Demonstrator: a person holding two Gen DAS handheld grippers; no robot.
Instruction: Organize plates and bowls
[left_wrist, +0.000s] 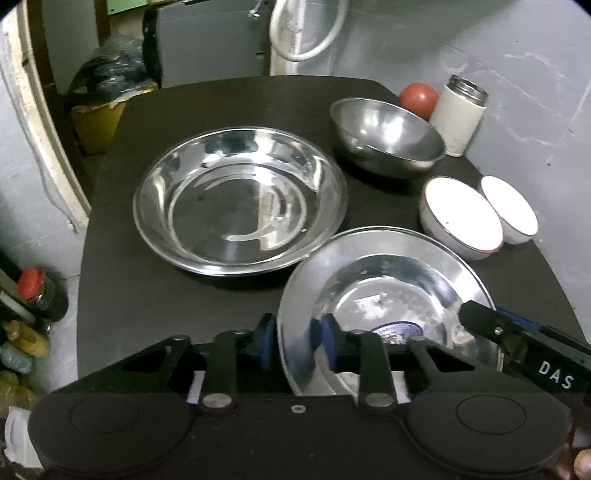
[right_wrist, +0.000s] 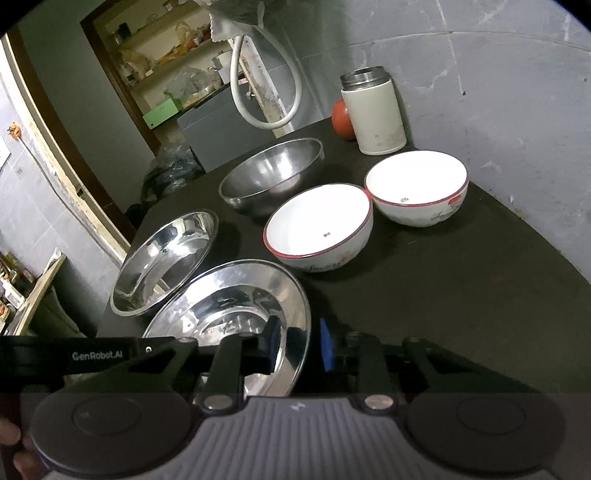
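Note:
A small steel plate (left_wrist: 388, 280) (right_wrist: 229, 295) sits at the near edge of the black table (left_wrist: 147, 295), overlapping the rim of a large steel plate (left_wrist: 240, 199) (right_wrist: 162, 254). My left gripper (left_wrist: 297, 339) is shut on the small plate's left rim, blue pads either side. My right gripper (right_wrist: 300, 345) is shut on its right rim. Behind stand a deep steel bowl (left_wrist: 388, 136) (right_wrist: 273, 173) and two white red-rimmed bowls (right_wrist: 317, 225) (right_wrist: 417, 184), side by side and upright.
A white flask with a steel top (left_wrist: 461, 118) (right_wrist: 373, 110) and a red ball-like object (left_wrist: 417, 98) stand at the table's far right corner by the wall. Bottles (left_wrist: 33, 291) crowd the floor on the left. A white hose (left_wrist: 306, 37) hangs behind the table.

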